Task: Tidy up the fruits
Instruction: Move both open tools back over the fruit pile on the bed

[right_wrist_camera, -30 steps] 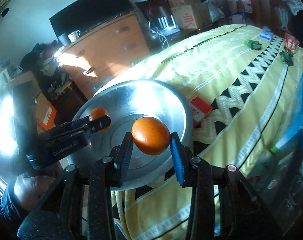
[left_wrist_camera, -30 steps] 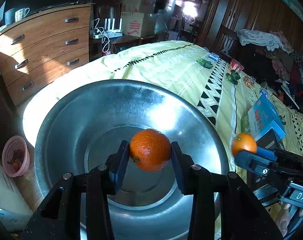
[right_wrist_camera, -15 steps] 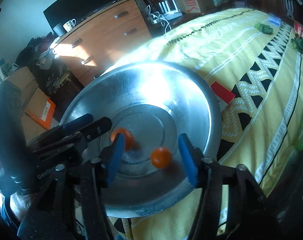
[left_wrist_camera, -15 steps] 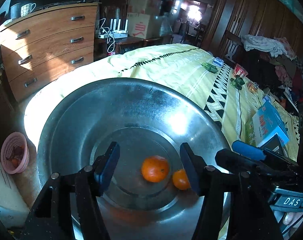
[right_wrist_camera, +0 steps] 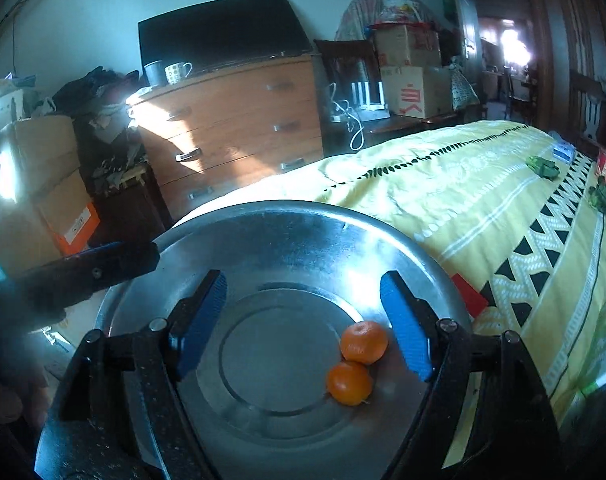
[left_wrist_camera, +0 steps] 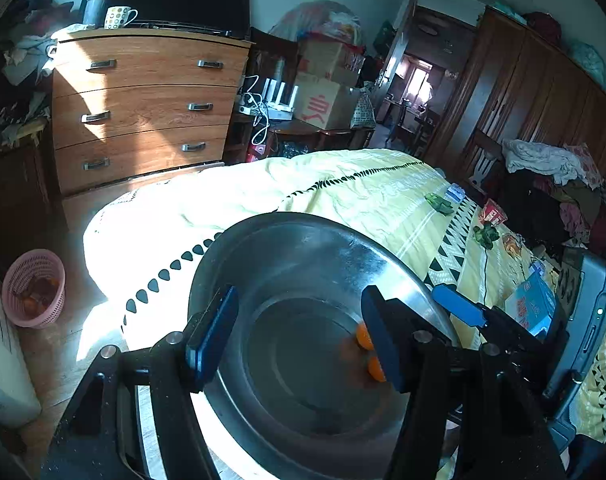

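Two oranges lie side by side in a big steel basin on the yellow bedspread. In the right wrist view the far orange touches the near orange, right of the basin's middle. In the left wrist view both oranges peek out behind my right finger, inside the basin. My left gripper is open and empty above the basin. My right gripper is open and empty above the basin, with the oranges just inside its right finger. The other gripper shows at the left edge.
A red box lies beside the basin on the bed. Green toys, small boxes and a blue book lie further along the bedspread. A wooden dresser and a pink basket stand beyond the bed's end.
Both grippers opened and let their oranges drop into the basin. The oranges rolled together to the right side. Both grippers pulled back and up.
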### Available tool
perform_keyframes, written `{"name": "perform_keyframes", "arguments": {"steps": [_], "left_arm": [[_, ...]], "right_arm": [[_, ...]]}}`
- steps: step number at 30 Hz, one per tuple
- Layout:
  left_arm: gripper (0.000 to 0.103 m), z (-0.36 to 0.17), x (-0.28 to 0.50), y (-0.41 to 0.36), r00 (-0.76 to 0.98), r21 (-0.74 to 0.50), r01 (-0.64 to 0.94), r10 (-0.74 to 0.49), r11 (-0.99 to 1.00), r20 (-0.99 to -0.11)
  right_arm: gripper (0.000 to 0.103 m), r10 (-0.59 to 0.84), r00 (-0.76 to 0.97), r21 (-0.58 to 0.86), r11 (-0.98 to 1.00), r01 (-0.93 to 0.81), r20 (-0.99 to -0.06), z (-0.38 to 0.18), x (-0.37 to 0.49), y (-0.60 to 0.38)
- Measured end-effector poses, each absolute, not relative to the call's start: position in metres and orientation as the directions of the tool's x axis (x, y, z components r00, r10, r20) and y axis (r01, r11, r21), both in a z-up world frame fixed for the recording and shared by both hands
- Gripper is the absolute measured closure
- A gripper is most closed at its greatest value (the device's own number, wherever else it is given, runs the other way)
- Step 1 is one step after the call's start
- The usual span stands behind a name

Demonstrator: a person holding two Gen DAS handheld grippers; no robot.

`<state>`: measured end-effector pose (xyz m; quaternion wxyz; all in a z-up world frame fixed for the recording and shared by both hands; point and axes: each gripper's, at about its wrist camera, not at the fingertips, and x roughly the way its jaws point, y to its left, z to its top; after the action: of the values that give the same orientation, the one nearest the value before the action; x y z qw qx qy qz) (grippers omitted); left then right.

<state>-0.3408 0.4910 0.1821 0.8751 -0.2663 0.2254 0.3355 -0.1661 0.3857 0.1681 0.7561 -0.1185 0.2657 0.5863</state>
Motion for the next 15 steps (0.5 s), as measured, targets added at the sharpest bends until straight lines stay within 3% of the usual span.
{"name": "perform_keyframes", "arguments": {"steps": [4,12,15], "left_arm": [[0.038,0.180,-0.350,0.494,0.669,-0.329,-0.717,0.475,0.615,-0.571],[0.033,0.197,-0.350,0.481,0.692,-0.331,-0.701,0.488,0.632,-0.533],[0.031,0.208,-0.347,0.470,0.702,-0.326,-0.691,0.493,0.644,-0.515]], "right_arm": [[0.023,0.782,0.152,0.125,0.281,-0.951,-0.604,0.153,-0.167,0.393],[0.023,0.758,0.213,0.116,0.355,-0.927,-0.617,0.159,-0.171,0.333],[0.014,0.762,0.215,0.125,0.361,-0.924,-0.610,0.166,-0.174,0.315]]}}
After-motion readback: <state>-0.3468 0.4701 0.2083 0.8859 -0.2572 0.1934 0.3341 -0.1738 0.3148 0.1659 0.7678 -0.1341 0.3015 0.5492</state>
